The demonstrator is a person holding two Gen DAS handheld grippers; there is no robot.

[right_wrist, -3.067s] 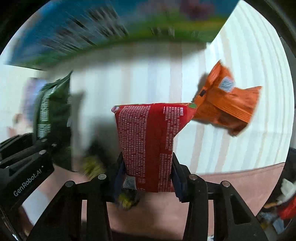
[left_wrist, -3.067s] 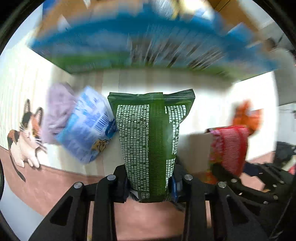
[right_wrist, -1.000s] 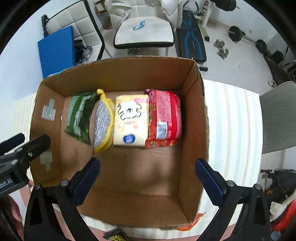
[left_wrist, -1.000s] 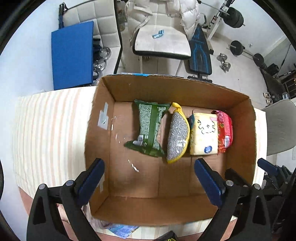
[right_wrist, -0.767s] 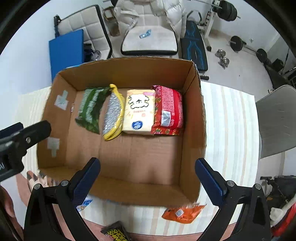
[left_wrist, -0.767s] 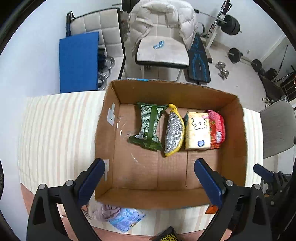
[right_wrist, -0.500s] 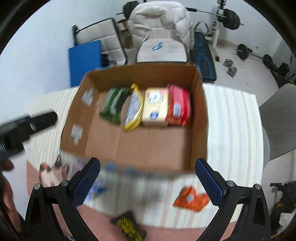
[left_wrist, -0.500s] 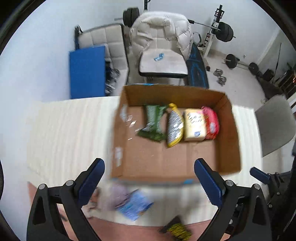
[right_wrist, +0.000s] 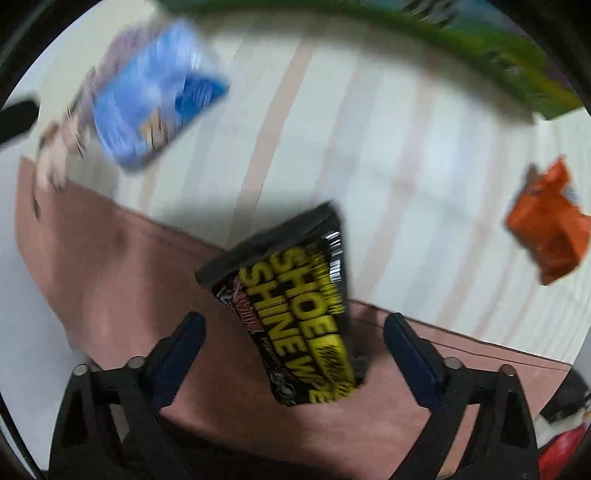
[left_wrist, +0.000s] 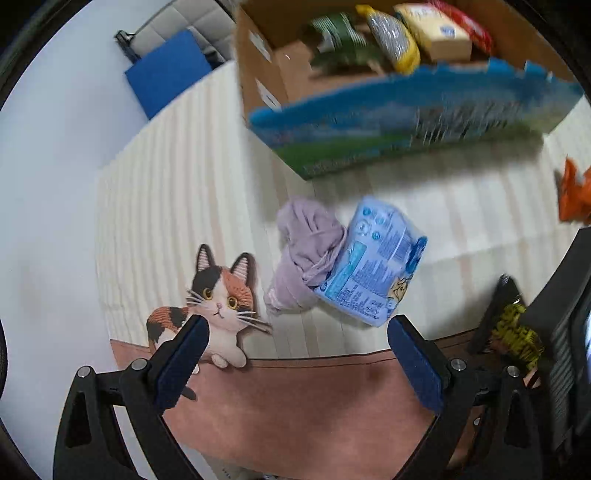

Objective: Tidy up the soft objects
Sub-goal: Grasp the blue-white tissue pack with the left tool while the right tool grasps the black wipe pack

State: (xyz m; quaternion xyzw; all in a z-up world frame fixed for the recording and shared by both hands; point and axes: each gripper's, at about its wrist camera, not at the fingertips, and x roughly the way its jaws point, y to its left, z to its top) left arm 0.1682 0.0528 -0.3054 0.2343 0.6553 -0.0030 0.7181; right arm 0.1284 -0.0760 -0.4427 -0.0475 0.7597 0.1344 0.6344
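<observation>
My left gripper (left_wrist: 295,354) is open and empty, low over the table's front edge. Just beyond it lie a lilac cloth (left_wrist: 303,254) and a light blue pack (left_wrist: 373,266) that leans on the cloth. My right gripper (right_wrist: 293,347) is open and empty, with a black and yellow shoe-shine wipes pack (right_wrist: 295,325) lying on the table between its fingers. An orange pack (right_wrist: 550,229) lies to the right. The cardboard box (left_wrist: 406,122) stands behind, holding a green pack (left_wrist: 332,33), a yellow sponge (left_wrist: 395,37), a pale yellow pack (left_wrist: 436,29) and a red pack (left_wrist: 469,26).
A cat picture (left_wrist: 214,295) is printed on the striped table mat (left_wrist: 177,192). The pink table border (left_wrist: 314,398) runs along the front. A blue panel (left_wrist: 166,74) and a chair stand behind the table. The right view is blurred by motion.
Both grippers have dropped from high above the box to the table's front edge. The left now faces the cloth and blue pack, the right the wipes pack.
</observation>
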